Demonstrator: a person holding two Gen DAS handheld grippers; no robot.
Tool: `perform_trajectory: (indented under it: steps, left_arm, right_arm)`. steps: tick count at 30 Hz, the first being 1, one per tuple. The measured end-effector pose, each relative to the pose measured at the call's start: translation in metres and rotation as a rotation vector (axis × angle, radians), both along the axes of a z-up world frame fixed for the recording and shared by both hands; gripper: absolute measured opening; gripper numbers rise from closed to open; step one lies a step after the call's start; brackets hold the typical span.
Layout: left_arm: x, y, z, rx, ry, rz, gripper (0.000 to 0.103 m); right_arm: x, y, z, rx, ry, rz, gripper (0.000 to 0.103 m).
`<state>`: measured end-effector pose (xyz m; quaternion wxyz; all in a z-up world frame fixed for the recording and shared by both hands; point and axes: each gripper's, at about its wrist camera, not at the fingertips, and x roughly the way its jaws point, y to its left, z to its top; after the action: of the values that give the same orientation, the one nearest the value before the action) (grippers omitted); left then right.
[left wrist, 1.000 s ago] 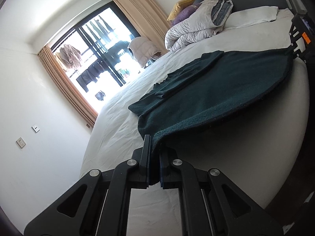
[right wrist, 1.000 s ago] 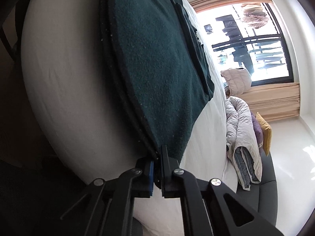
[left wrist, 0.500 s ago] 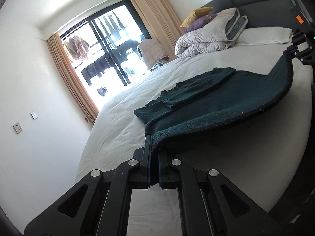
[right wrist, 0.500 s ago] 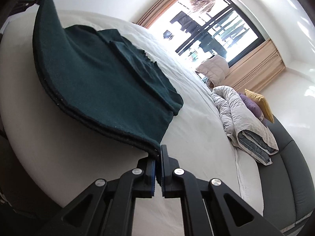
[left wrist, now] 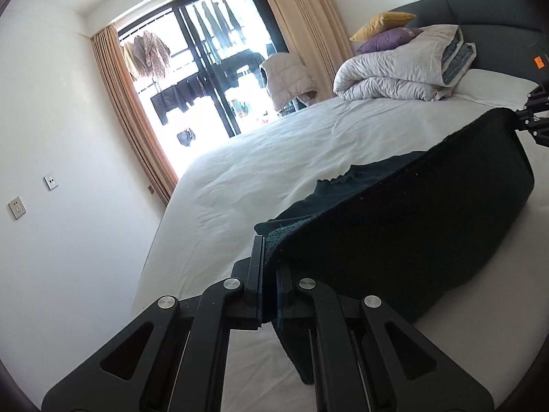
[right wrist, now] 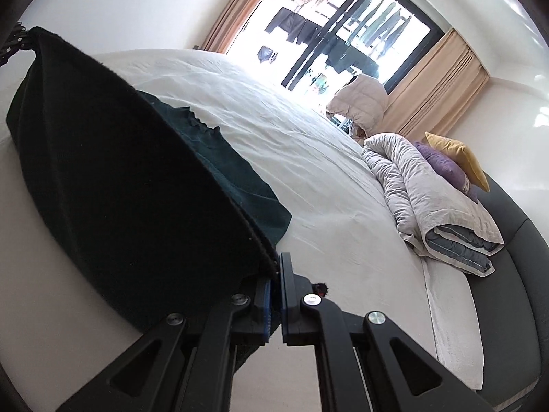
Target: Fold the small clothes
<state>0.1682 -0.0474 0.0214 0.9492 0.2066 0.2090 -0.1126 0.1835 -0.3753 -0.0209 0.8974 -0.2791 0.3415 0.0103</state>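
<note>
A dark green knitted garment lies partly on the white bed. Its near hem is lifted off the sheet and stretched between both grippers. My left gripper is shut on one hem corner. My right gripper is shut on the other corner of the garment. The raised part hangs as a dark flap and hides most of the cloth behind it. The far end with a sleeve still rests flat on the sheet. In the left wrist view the right gripper shows at the right edge.
A folded grey duvet with purple and yellow cushions sits by the dark headboard. A white pillow lies beside it. A pale puffer jacket hangs near the glass door with beige curtains. White wall stands on the left.
Both grippers have risen and moved over the bed toward the window, lifting the hem. The garment went from lying stretched flat to hanging as a raised flap. The right gripper's view rolled strongly.
</note>
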Motion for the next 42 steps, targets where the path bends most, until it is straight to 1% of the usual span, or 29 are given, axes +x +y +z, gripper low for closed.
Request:
perform_trajectory:
  steps: [2, 6, 9, 12, 15, 18, 19, 20, 21, 22, 23, 24, 25, 27, 28, 29, 30, 31, 32, 33, 34, 36, 38, 39, 40, 42]
  left_arm:
    - [0.037, -0.005, 0.001, -0.012, 0.036, 0.019, 0.004]
    - [0.108, -0.016, -0.010, 0.016, 0.101, 0.051, 0.004]
    - [0.157, -0.024, -0.027, 0.041, 0.158, 0.068, 0.004]
    - [0.200, -0.033, -0.051, 0.070, 0.222, 0.077, 0.004]
    - [0.226, -0.042, -0.074, 0.108, 0.243, 0.085, 0.004]
    - [0.251, -0.049, -0.091, 0.111, 0.274, 0.102, 0.004]
    - [0.258, -0.052, -0.098, 0.122, 0.283, 0.113, 0.008]
    - [0.264, -0.053, -0.104, 0.138, 0.287, 0.128, 0.009]
    - [0.269, -0.055, -0.111, 0.149, 0.298, 0.129, 0.009]
    - [0.272, -0.056, -0.116, 0.159, 0.310, 0.126, 0.009]
    - [0.272, -0.057, -0.121, 0.168, 0.316, 0.120, 0.009]
    - [0.271, -0.058, -0.124, 0.174, 0.308, 0.114, 0.009]
    - [0.269, -0.057, -0.124, 0.180, 0.299, 0.111, 0.012]
    - [0.270, -0.054, -0.121, 0.190, 0.287, 0.118, 0.022]
    - [0.272, -0.050, -0.118, 0.196, 0.274, 0.142, 0.046]
    - [0.273, -0.045, -0.113, 0.200, 0.247, 0.175, 0.080]
    - [0.273, -0.040, -0.105, 0.199, 0.208, 0.205, 0.089]
    - [0.272, -0.034, -0.097, 0.189, 0.172, 0.230, 0.092]
    - [0.273, -0.029, -0.091, 0.174, 0.167, 0.244, 0.092]
    - [0.274, -0.024, -0.085, 0.160, 0.172, 0.258, 0.092]
    - [0.273, -0.019, -0.080, 0.151, 0.166, 0.280, 0.092]
    - [0.265, -0.008, -0.070, 0.102, 0.140, 0.315, 0.092]
    - [0.248, -0.001, -0.063, 0.025, 0.152, 0.312, 0.092]
    - [0.239, -0.001, -0.062, -0.008, 0.156, 0.289, 0.092]
    - [0.228, -0.005, -0.062, -0.019, 0.154, 0.272, 0.092]
    - [0.215, -0.017, -0.071, -0.005, 0.175, 0.240, 0.092]
  right_arm:
    - [0.036, -0.001, -0.004, 0.011, 0.029, -0.010, 0.003]
    - [0.104, -0.003, -0.024, 0.017, 0.113, -0.024, 0.003]
    - [0.147, -0.009, -0.042, 0.041, 0.168, -0.035, 0.003]
    - [0.182, -0.020, -0.063, 0.063, 0.229, -0.052, 0.003]
    - [0.209, -0.033, -0.083, 0.072, 0.275, -0.067, 0.003]
    - [0.227, -0.035, -0.099, 0.086, 0.308, -0.082, 0.003]
    - [0.233, -0.035, -0.104, 0.091, 0.325, -0.091, 0.003]
    - [0.238, -0.036, -0.108, 0.094, 0.333, -0.102, 0.004]
    - [0.242, -0.037, -0.108, 0.095, 0.315, -0.115, 0.011]
    - [0.244, -0.038, -0.106, 0.098, 0.295, -0.132, 0.027]
    - [0.245, -0.042, -0.104, 0.094, 0.267, -0.161, 0.039]
    - [0.245, -0.046, -0.102, 0.088, 0.234, -0.193, 0.067]
    - [0.242, -0.051, -0.099, 0.094, 0.206, -0.212, 0.080]
    - [0.236, -0.063, -0.093, 0.126, 0.180, -0.255, 0.080]
    - [0.231, -0.071, -0.089, 0.147, 0.163, -0.291, 0.080]
    - [0.225, -0.079, -0.083, 0.176, 0.146, -0.324, 0.080]
    - [0.217, -0.087, -0.078, 0.221, 0.126, -0.364, 0.080]
    - [0.208, -0.094, -0.073, 0.279, 0.114, -0.395, 0.080]
    - [0.201, -0.098, -0.067, 0.342, 0.109, -0.410, 0.079]
    - [0.191, -0.100, -0.061, 0.405, 0.100, -0.415, 0.076]
    - [0.181, -0.097, -0.055, 0.467, 0.089, -0.403, 0.073]
    - [0.161, -0.082, -0.045, 0.571, 0.078, -0.338, 0.073]
    - [0.145, -0.056, -0.043, 0.625, 0.084, -0.249, 0.073]
    - [0.141, -0.041, -0.045, 0.636, 0.098, -0.215, 0.073]
    - [0.139, -0.028, -0.050, 0.648, 0.121, -0.183, 0.073]
    - [0.137, -0.007, -0.063, 0.654, 0.161, -0.152, 0.071]
